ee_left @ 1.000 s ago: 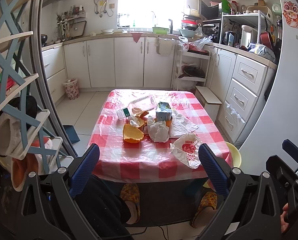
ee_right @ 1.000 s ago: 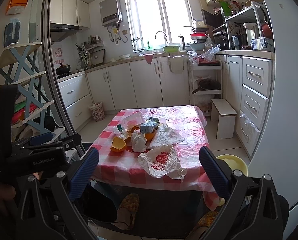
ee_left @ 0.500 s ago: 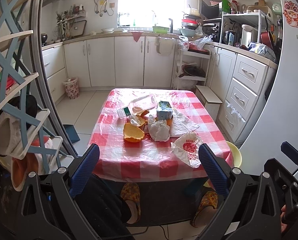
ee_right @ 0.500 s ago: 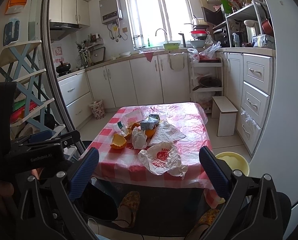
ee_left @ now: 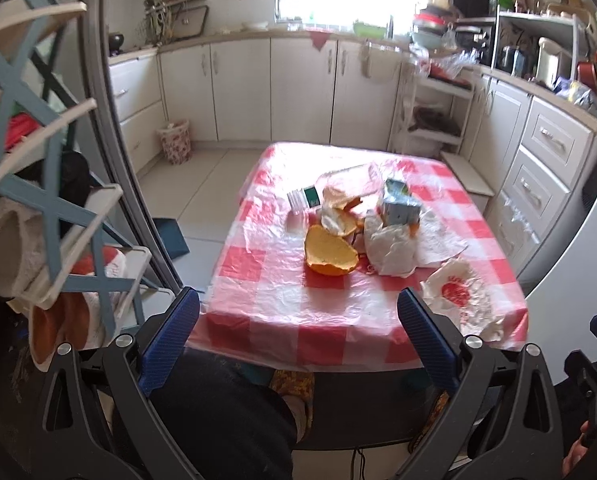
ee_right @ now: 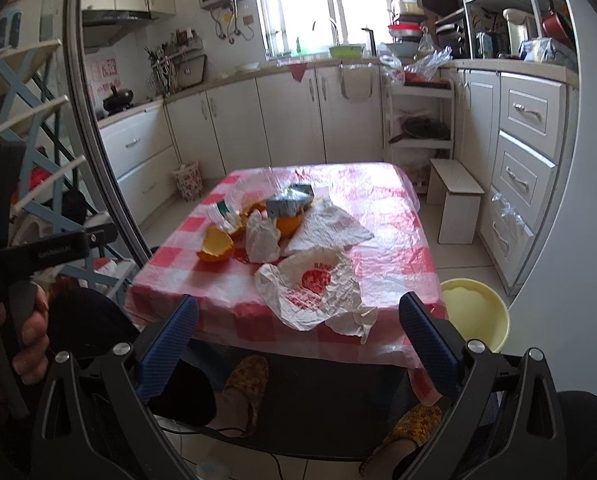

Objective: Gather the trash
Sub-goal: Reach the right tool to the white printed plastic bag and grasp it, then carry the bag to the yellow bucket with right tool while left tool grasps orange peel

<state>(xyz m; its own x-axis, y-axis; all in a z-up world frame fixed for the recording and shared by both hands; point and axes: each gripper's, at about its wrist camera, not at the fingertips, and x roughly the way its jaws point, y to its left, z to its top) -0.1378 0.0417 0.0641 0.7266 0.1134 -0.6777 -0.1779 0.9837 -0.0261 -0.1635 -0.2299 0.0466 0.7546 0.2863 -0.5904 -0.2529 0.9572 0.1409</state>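
Filling most of both views is the counter [ee_left: 282, 320] w/ its red-and-white checked plastic cloth, standing mid-kitchen w/ white cabinets [ee_right: 290, 120] behind and on the right side. Trash sits in a loose cluster on the cloth, none of it held.

Biggest piece: crumpled white wrapper w/ red print [ee_right: 314, 288], lying at the near right edge of the counter, one corner hanging over the rim; in the left wrist view it's at the near right corner [ee_left: 462, 300]. Behind it, a flat white paper sheet [ee_right: 330, 232] spread toward the middle. Next, a scrunched white bag [ee_left: 390, 248] just left of that sheet, touching the blue-grey carton [ee_left: 398, 208] that stands behind it. An orange [ee_right: 288, 222] sits under/against the carton. Left of the bag, a hollow orange peel half [ee_left: 330, 252], open side up, w/ more peel scraps [ee_left: 338, 216] behind it. Smallest: a little white-and-green box [ee_left: 304, 200] at the far left of the pile.

On the floor: yellow basin [ee_right: 474, 312] beside the counter's near right corner, and a patterned wastebasket [ee_left: 174, 140] well apart by the far cabinets.

Left tongs [ee_left: 298, 336] spread wide, nothing between them, short of the counter's near edge. Right tongs [ee_right: 296, 336] likewise spread wide and empty, near the wrapper but not touching.
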